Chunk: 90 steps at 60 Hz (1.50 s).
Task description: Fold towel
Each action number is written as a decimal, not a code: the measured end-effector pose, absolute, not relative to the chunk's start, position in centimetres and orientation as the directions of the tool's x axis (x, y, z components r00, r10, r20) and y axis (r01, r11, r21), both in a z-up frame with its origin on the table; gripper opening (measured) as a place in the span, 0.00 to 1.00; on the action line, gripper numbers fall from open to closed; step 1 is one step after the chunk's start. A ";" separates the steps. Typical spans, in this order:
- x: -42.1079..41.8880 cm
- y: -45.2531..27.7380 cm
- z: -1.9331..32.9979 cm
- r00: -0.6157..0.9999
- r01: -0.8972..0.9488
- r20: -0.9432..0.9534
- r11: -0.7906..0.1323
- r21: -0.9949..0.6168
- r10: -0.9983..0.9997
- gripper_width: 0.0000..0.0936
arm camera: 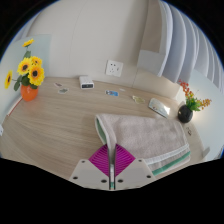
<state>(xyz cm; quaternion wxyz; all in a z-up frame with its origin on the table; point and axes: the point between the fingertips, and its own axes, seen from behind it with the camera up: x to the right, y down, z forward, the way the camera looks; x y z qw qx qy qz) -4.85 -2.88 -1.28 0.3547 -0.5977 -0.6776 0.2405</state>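
The gripper (110, 163) reaches forward and slightly down, its two fingers converging toward their tips. Both fingers (100, 160) show their magenta ribbed pads (121, 160) on the inner faces, angled toward one another in a narrow V. The tips meet closely, pinching a fold of the towel (140, 140) edge between them, with no gap visible. No hand or sleeve of the person shows.
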 end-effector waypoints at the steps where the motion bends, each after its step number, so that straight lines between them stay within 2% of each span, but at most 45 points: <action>1: -4.8 -3.0 -1.3 -0.033 0.647 0.188 0.164 -0.744 0.982 0.04; 9: -3.8 -4.8 -0.3 0.016 0.703 -0.011 -0.019 -0.711 1.000 0.04; 16: -3.1 -6.9 4.1 0.026 0.689 -0.169 -0.140 -0.712 0.985 0.04; 27: -3.8 -4.3 13.4 0.041 0.583 -0.280 -0.250 -0.773 0.959 0.04; 35: -4.7 1.7 17.0 0.093 0.529 -0.298 -0.301 -0.793 0.950 0.04; 39: -5.1 5.5 17.4 0.117 0.514 -0.252 -0.276 -0.812 0.961 0.04; 45: -5.4 10.4 15.8 0.153 0.523 -0.193 -0.245 -0.817 0.969 0.04; 60: -6.5 19.8 8.4 0.177 0.593 0.019 -0.091 -0.800 0.984 0.04; 67: -6.7 22.2 4.8 0.171 0.633 0.071 -0.054 -0.772 0.983 0.04; 76: -6.6 24.8 1.8 0.116 0.662 0.243 0.108 -0.742 0.963 0.05; 81: -6.7 25.1 1.7 0.075 0.643 0.318 0.197 -0.740 0.945 0.05; 85: -6.7 24.8 1.9 0.071 0.631 0.348 0.228 -0.742 0.935 0.05; 90: -6.6 24.7 1.9 0.090 0.626 0.324 0.199 -0.754 0.942 0.07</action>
